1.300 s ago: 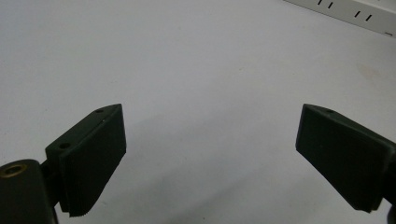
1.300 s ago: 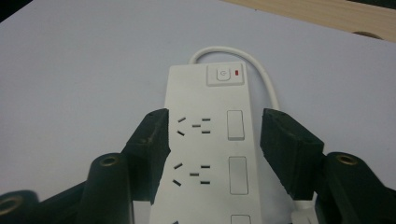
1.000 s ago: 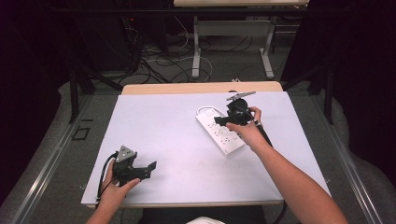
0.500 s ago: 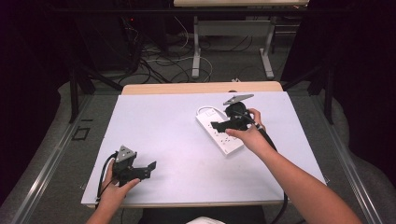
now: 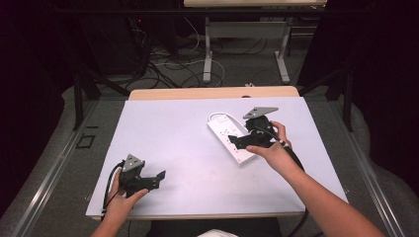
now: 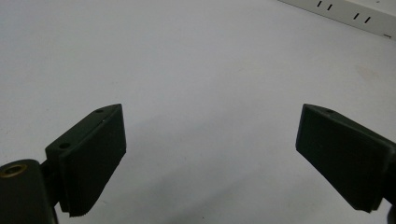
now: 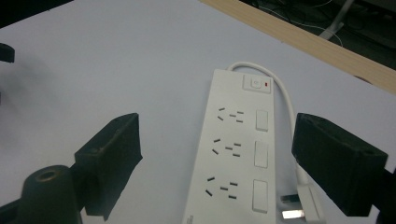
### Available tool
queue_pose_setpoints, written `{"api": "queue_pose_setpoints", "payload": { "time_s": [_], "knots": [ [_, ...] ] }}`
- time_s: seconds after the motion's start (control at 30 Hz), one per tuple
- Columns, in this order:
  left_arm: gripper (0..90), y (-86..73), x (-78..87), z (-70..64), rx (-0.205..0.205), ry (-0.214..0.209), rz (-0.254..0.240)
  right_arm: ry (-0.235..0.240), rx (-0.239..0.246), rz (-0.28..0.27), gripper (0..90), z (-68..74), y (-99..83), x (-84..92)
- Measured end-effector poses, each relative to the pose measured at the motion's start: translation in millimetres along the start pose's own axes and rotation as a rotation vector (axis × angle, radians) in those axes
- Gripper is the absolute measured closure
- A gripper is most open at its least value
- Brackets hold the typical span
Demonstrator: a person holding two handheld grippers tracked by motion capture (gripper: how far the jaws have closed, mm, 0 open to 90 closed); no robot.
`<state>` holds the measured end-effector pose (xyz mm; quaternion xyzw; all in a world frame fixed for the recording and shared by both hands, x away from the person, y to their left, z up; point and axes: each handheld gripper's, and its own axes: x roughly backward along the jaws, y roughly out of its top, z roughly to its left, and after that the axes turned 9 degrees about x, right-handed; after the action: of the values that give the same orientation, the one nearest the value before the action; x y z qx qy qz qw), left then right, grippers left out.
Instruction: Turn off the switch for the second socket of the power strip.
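Note:
A white power strip (image 5: 228, 137) lies flat on the right half of the table, its white cord looped round the far end. In the right gripper view, the power strip (image 7: 238, 149) shows three socket groups, switches and a red light, with its plug (image 7: 299, 207) lying beside it. My right gripper (image 5: 238, 142) hovers just over the strip's near end. Its jaws have just been opening and now stand wide apart (image 7: 217, 135), touching nothing. My left gripper (image 5: 157, 178) rests near the front left, open (image 6: 212, 116) over bare table. The strip's edge (image 6: 355, 14) shows far off.
The white table top (image 5: 188, 143) ends in a wooden strip (image 5: 197, 93) at the far side. Beyond it stand desk legs (image 5: 207, 54) and loose cables on the floor. A black cable trails from each gripper.
My right gripper has drawn back along the power strip toward the person and risen a little, with its jaws wider. The left gripper has stayed put.

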<state>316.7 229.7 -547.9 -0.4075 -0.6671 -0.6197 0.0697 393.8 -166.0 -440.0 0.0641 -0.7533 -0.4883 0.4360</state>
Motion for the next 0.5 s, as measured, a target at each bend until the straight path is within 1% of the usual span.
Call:
{"api": "queue_pose_setpoints", "payload": {
  "time_s": [0.13, 0.27, 0.3, 0.33, 0.37, 0.4, 0.43, 0.5],
  "knots": [
    [8.3, 0.0, 0.2, 0.0, 0.002, 0.000, -0.001, -0.018, -0.003, -0.008, 15.2, 0.6, -8.8, 10.2],
    [8.3, -0.2, -0.3, -0.6, 0.003, 0.000, -0.001, -0.027, -0.019, -0.018, 14.5, 1.9, -18.6, 20.6],
    [8.3, -0.1, -0.4, -0.7, 0.002, 0.000, -0.001, -0.031, -0.015, -0.026, 13.9, 1.9, -20.9, 22.7],
    [8.3, -0.4, -0.5, -1.4, 0.011, -0.002, -0.002, -0.035, -0.016, -0.034, 13.5, 2.0, -23.1, 25.5],
    [8.3, -0.1, -0.3, -1.0, 0.003, 0.001, -0.003, -0.036, -0.023, -0.041, 13.1, 2.0, -25.2, 28.4],
    [8.3, -0.3, -0.3, -1.4, 0.012, -0.001, -0.004, -0.039, -0.029, -0.047, 12.8, 2.1, -27.4, 31.5],
    [8.3, -0.2, -0.1, -0.8, 0.004, 0.001, -0.004, -0.046, -0.031, -0.054, 12.5, 2.0, -29.9, 34.0],
    [8.3, -0.2, 0.0, -0.6, 0.005, 0.001, -0.003, -0.047, -0.039, -0.060, 11.8, 2.4, -34.9, 39.3]
  ]
}}
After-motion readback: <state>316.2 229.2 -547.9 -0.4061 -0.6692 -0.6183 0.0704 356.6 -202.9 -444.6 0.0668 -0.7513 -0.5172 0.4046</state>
